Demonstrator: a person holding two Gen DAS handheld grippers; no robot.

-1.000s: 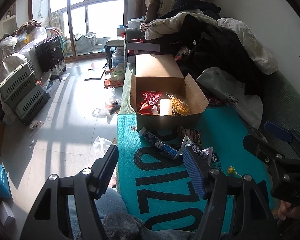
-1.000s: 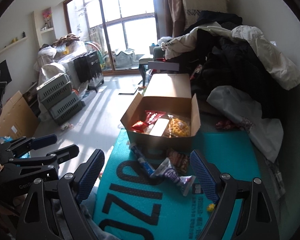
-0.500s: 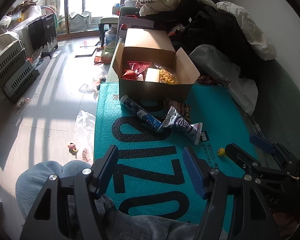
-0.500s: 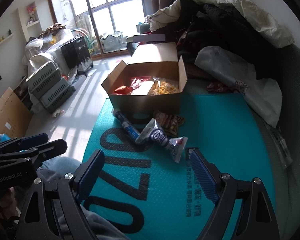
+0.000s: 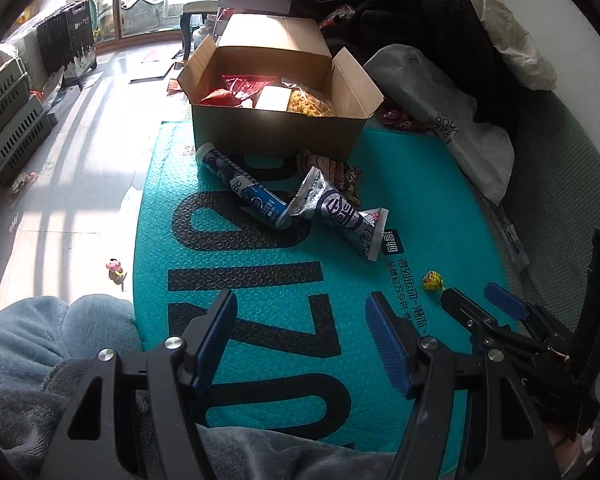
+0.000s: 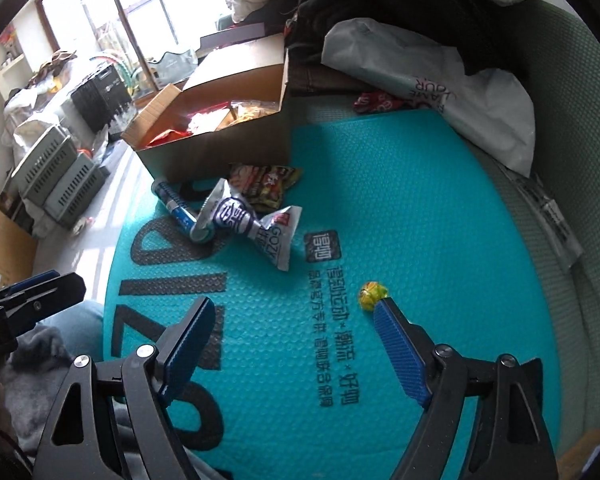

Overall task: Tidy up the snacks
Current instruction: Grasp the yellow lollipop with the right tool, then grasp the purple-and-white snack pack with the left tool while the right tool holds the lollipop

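An open cardboard box [image 5: 276, 132] [image 6: 216, 148] holding red and yellow snack packs stands at the far end of a teal mat [image 5: 420, 216] [image 6: 400, 208]. In front of it lie a blue tube [image 5: 244, 186] [image 6: 178, 210], a silver-blue pouch [image 5: 340, 212] [image 6: 256, 224] and a brown snack pack [image 5: 342, 170] [image 6: 266, 182]. A small yellow wrapped lollipop [image 5: 433, 281] [image 6: 374, 292] lies nearer. My left gripper [image 5: 300, 312] hovers open over the mat with nothing between its fingers. My right gripper [image 6: 294, 320] is closing, empty, and its right fingertip sits just beside the lollipop.
Piled clothes [image 5: 440, 32] and a white plastic bag [image 5: 452, 120] [image 6: 460, 92] crowd the mat's right side on a green cushion [image 6: 572, 160]. Grey crates [image 5: 8, 120] [image 6: 60, 180] and a small pink toy [image 5: 116, 268] sit on the floor left. Someone's blue fleece-clad knees [image 5: 60, 340] are below.
Both grippers have come down and tilted toward the mat, so the snacks look closer. The right gripper has drawn near the lollipop and its jaws have narrowed slightly.
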